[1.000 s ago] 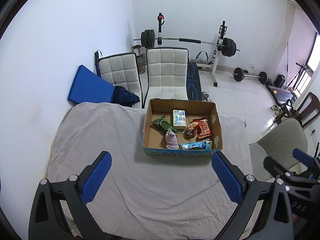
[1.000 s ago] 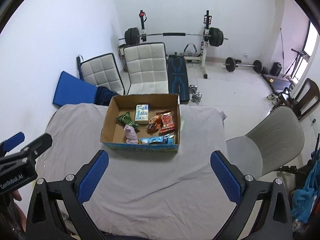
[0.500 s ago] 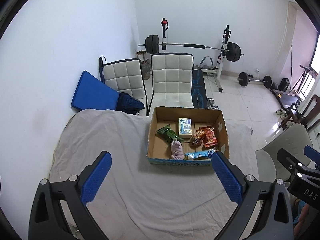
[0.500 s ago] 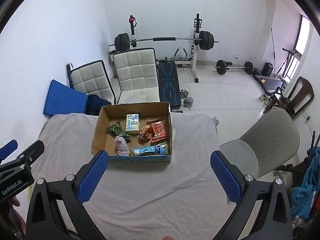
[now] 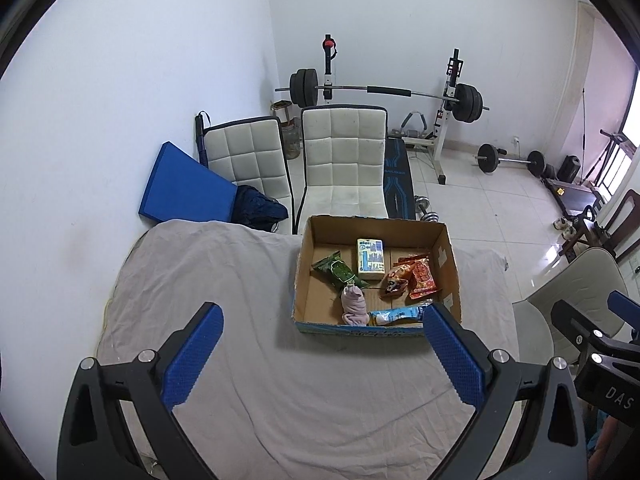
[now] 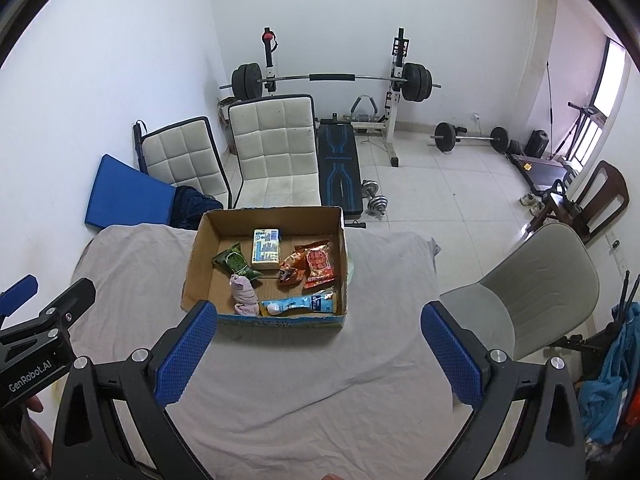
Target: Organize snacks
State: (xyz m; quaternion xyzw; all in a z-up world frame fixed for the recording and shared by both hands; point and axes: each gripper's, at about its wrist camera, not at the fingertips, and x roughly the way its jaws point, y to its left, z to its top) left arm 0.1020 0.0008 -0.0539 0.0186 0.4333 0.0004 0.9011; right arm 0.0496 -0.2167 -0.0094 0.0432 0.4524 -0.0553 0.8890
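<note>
A cardboard box (image 5: pixel 304 276) (image 6: pixel 196 256) sits on the cloth-covered table (image 5: pixel 224 280) (image 6: pixel 384 280). Inside lie a green packet (image 5: pixel 334 272) (image 6: pixel 236 261), a pale carton (image 5: pixel 370 260) (image 6: pixel 265 249), red and orange snack bags (image 5: pixel 420 278) (image 6: pixel 318 262), a pink pouch (image 5: pixel 354 306) (image 6: pixel 243 295) and a light blue wrapper (image 5: pixel 400 315) (image 6: pixel 298 304). My left gripper (image 5: pixel 320 354) hangs open above the table, short of the box. My right gripper (image 6: pixel 320 350) is open too, nothing between its fingers, with the left gripper's body (image 6: pixel 40 344) at its left.
Two white padded chairs (image 5: pixel 344 160) and a blue mat (image 5: pixel 184 188) stand behind the table. A beige chair (image 6: pixel 536 292) is at the table's right edge. A barbell rack (image 6: pixel 332 80) and weights fill the far floor.
Both grippers have risen and drawn back from the table; the box looks smaller and lower in both views. Both stay open.
</note>
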